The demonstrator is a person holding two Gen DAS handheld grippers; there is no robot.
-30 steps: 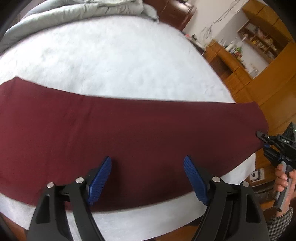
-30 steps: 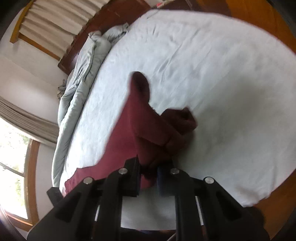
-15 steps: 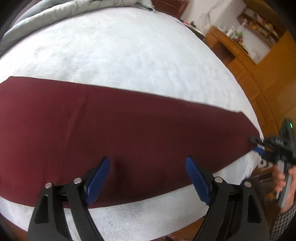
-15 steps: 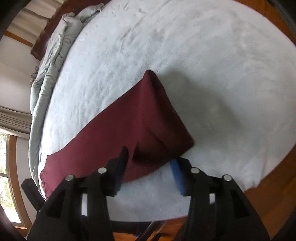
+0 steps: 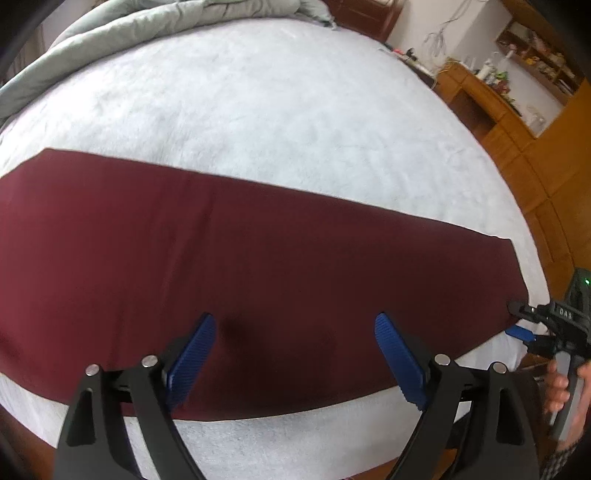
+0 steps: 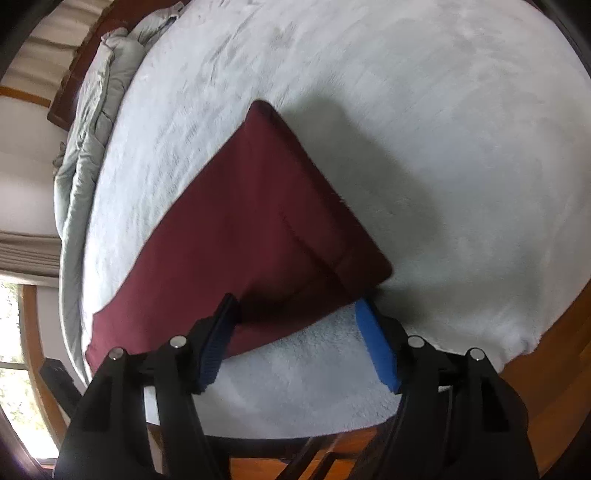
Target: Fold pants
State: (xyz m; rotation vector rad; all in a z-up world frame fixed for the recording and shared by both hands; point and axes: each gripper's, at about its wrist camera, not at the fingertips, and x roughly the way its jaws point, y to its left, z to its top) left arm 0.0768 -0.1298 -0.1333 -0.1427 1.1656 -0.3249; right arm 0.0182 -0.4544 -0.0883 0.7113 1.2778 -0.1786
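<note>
Dark red pants (image 5: 258, 266) lie flat in a long band across the white bed (image 5: 258, 110), folded lengthwise. My left gripper (image 5: 295, 354) is open and empty, hovering over the pants' near edge. In the left wrist view my right gripper (image 5: 524, 325) sits at the pants' right end. In the right wrist view the pants (image 6: 251, 221) stretch away to the left, and my right gripper (image 6: 299, 339) is open at their near corner, holding nothing.
A grey duvet (image 5: 147, 33) is bunched along the far side of the bed; it also shows in the right wrist view (image 6: 96, 122). Wooden cabinets and shelves (image 5: 517, 110) stand at the right. Wood floor (image 6: 554, 369) lies beyond the bed edge.
My right gripper opened and let go of the pants' end, which now lies flat on the bed. My left gripper stayed open above the pants.
</note>
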